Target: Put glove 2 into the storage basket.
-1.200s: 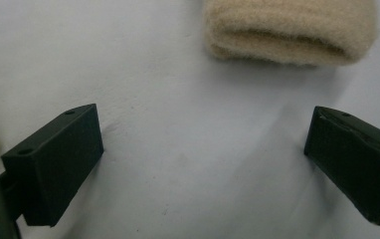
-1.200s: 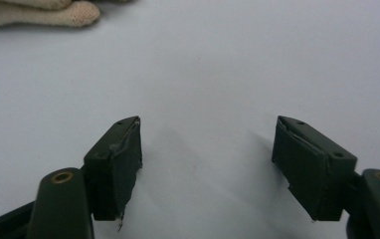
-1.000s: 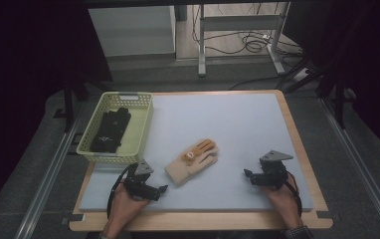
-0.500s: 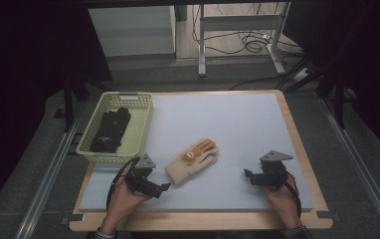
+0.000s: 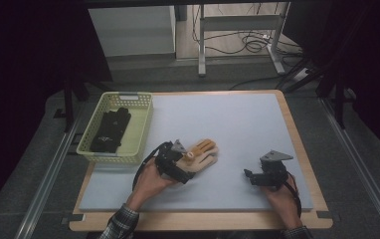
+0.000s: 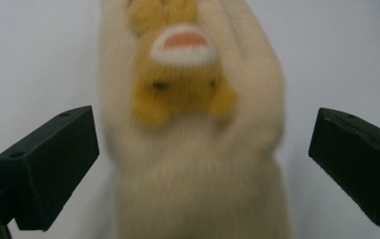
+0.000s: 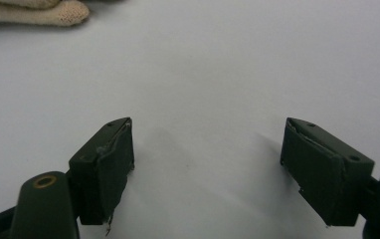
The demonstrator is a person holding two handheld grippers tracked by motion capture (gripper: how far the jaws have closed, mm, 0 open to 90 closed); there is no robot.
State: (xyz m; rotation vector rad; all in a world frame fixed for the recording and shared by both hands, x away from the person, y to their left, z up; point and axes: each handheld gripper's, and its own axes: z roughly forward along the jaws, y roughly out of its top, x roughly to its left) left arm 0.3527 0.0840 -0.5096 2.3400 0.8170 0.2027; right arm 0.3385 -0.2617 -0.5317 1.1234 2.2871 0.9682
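A cream knitted glove with a yellow and orange animal figure lies flat on the blue-grey mat, fingers pointing away to the right. My left gripper is at the glove's cuff end and stands open. In the left gripper view its jaws stand on either side of the glove, wider than the cuff and not touching it, with the left gripper low over the fabric. My right gripper rests open near the mat's front right. The right gripper holds nothing, and a glove fingertip shows farther off.
A pale yellow-green mesh basket stands at the mat's left edge with black gloves inside. The wooden table edge frames the mat. Beyond the table are a floor, cables and metal legs.
My left gripper has moved right and forward from the front left of the mat to the glove's cuff, and its jaws now straddle it. The right gripper has stayed put.
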